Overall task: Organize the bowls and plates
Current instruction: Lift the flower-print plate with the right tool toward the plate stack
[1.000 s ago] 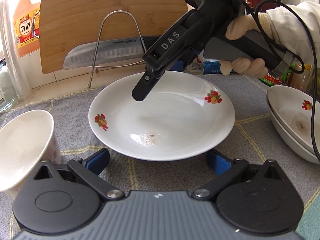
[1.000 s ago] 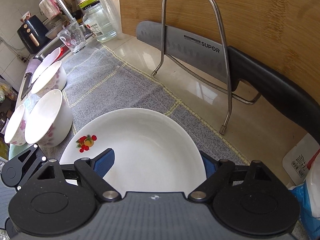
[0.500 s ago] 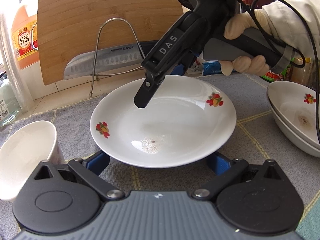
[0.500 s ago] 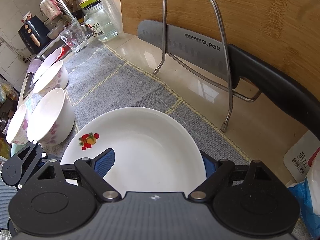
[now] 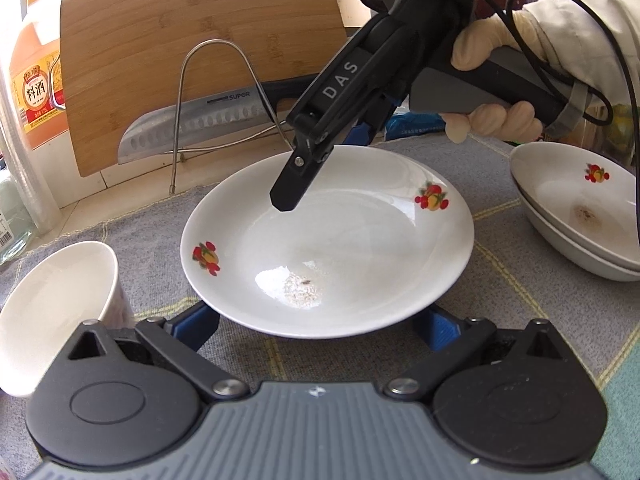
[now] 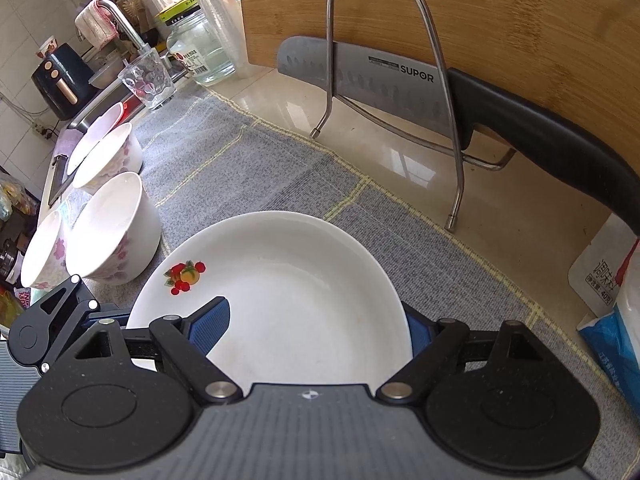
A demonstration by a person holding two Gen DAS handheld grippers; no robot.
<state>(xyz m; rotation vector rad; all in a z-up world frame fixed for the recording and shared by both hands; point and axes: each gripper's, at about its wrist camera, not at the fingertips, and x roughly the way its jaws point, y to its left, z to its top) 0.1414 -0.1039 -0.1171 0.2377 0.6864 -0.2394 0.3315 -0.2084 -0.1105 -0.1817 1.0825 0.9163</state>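
I have the white fruit-print plate [image 5: 328,248] [image 6: 300,280] between both my tongs, and it sits on the grey cloth [image 5: 500,288] in front of the knife rack. My right tongs [image 5: 320,168] [image 6: 316,328] come down over the plate's far rim, held in my gloved hand [image 5: 492,80]. They are released: the jaws stand well apart and astride that rim, with one finger hanging over the hollow of the plate, clear of its surface, and the other outside the edge. No pad presses on the china. My left tongs [image 5: 316,324] reach in at the plate's near rim with the jaws spread wide. Their blue pads [image 5: 196,320] run under the edge, where the plate hides the tips, so I cannot tell whether they grasp its base or only lie beneath it. Near the plate's left edge, seen from my left wrist, stands a white bowl [image 5: 52,300] with a pink flower pattern; my right wrist view shows more such bowls [image 6: 116,228] lined up beyond it. Off the plate's right edge lie two stacked plates [image 5: 580,216] of the same fruit pattern, apart from it. Behind the plate, off the cloth, a wire rack [image 5: 216,42] carries a knife [image 5: 200,124] [image 6: 360,76], and a wooden cutting board [image 5: 180,60] leans behind that.
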